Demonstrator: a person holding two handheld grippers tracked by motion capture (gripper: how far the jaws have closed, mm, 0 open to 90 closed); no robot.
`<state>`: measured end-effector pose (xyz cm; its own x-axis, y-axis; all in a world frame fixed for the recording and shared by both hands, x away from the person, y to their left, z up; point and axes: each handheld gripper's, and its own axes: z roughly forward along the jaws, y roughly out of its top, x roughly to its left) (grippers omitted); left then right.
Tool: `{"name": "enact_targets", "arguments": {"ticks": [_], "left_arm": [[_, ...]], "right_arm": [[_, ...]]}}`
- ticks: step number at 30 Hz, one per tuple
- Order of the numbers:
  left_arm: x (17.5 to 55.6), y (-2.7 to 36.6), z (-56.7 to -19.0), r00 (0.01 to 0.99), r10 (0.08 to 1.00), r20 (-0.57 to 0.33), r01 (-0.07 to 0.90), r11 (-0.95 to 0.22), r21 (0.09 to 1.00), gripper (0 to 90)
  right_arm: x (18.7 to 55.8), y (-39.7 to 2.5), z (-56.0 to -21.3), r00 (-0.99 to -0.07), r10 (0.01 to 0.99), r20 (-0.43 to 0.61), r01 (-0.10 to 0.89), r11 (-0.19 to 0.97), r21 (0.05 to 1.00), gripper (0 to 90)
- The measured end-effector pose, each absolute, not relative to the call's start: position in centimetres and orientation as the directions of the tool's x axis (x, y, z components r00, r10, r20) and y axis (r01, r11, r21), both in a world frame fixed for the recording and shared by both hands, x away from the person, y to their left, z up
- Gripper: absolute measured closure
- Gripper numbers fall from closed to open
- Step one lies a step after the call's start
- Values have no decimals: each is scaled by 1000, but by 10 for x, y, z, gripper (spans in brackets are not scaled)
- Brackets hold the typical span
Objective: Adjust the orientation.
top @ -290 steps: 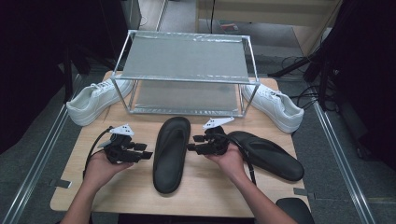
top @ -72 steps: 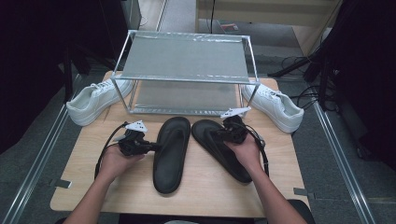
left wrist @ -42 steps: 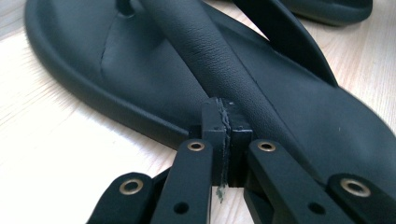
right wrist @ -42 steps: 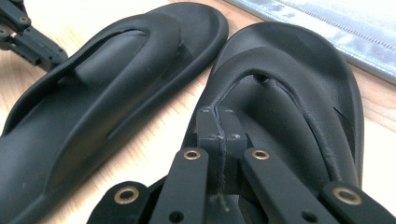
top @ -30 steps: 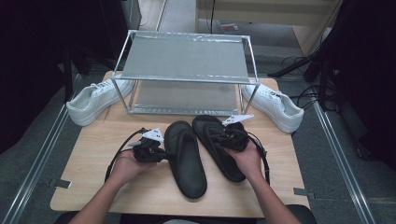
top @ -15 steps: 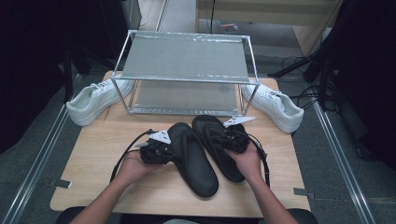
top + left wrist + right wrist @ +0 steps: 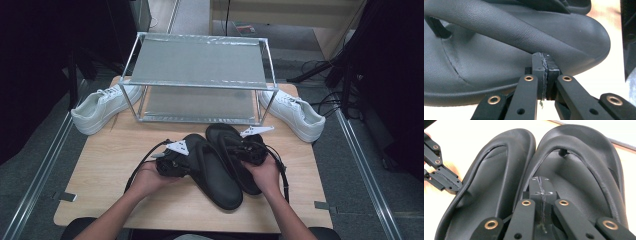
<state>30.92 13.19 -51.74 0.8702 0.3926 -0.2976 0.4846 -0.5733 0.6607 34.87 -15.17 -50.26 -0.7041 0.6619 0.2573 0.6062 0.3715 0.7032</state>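
On the table (image 7: 105, 165), two black sandals (image 7: 215, 170) side by side, touching.

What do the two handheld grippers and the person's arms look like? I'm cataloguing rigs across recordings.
Both the left gripper and the right gripper are black, with flat link bars pinned by brass-coloured rivets and blocky black jaw pads. Each carries a pale three-cornered plate on top and trails a black cable. The forearms are bare, no sleeves in view.

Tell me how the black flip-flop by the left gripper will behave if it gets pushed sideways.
The left flip-flop lies flat on the wooden table, so it should slide, not roll or tip. Its thin sole and soft-looking strap suggest it is light and may bend. The left gripper, jaws closed together, touches the strap, which may give first.
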Motion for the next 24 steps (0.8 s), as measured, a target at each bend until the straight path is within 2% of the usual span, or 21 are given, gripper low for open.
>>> {"name": "enact_targets", "arguments": {"ticks": [9, 17, 24], "left_arm": [[311, 152, -502, 838, 427, -341, 535, -514, 671, 758], [314, 167, -494, 826, 474, -307, 537, -494, 684, 580], [318, 185, -492, 800, 518, -303, 558, -458, 692, 500]], "right_arm": [[341, -162, -496, -710, 661, 243, 560, 321, 764, 718], [328, -161, -492, -720, 641, 267, 548, 288, 785, 568], [317, -157, -492, -707, 654, 268, 546, 263, 796, 467]]}}
